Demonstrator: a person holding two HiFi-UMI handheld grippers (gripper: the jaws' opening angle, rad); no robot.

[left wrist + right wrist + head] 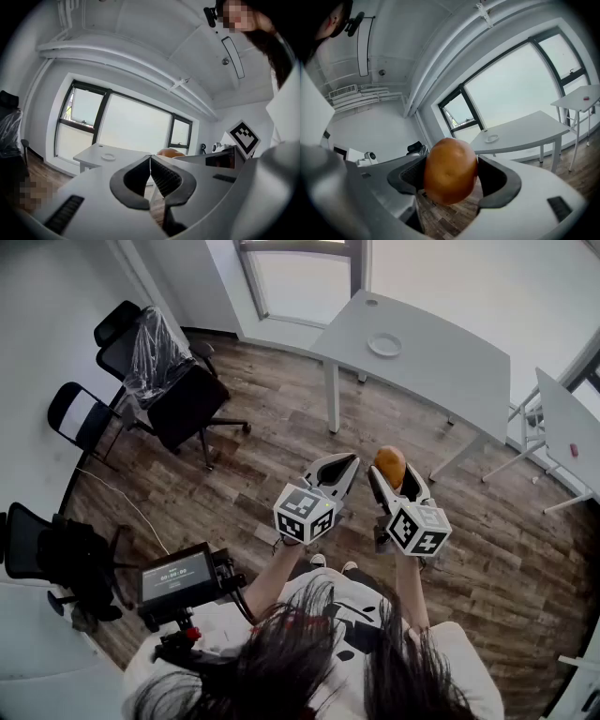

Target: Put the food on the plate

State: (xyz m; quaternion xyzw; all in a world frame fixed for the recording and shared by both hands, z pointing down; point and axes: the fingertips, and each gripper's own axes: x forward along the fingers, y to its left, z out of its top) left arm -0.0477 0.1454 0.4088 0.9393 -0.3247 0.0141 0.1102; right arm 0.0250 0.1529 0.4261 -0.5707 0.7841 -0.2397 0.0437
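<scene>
A round orange-brown piece of food (pixel 450 169) sits between the jaws of my right gripper (pixel 451 174), which is shut on it. From the head view the same food (pixel 390 464) shows at the tip of the right gripper (pixel 392 476), held up above the wooden floor. My left gripper (pixel 343 471) is beside it, shut with nothing between its pads (pixel 150 176). The white plate (pixel 384 344) lies on the far white table (pixel 441 357), well ahead of both grippers, and it is also small in the left gripper view (pixel 108 156) and the right gripper view (pixel 491 138).
Black office chairs (pixel 164 381) stand to the left, one wrapped in plastic. A second white table (pixel 570 432) is at the right edge. A small monitor on a stand (pixel 176 576) is at my lower left. Large windows (pixel 133 126) fill the far wall.
</scene>
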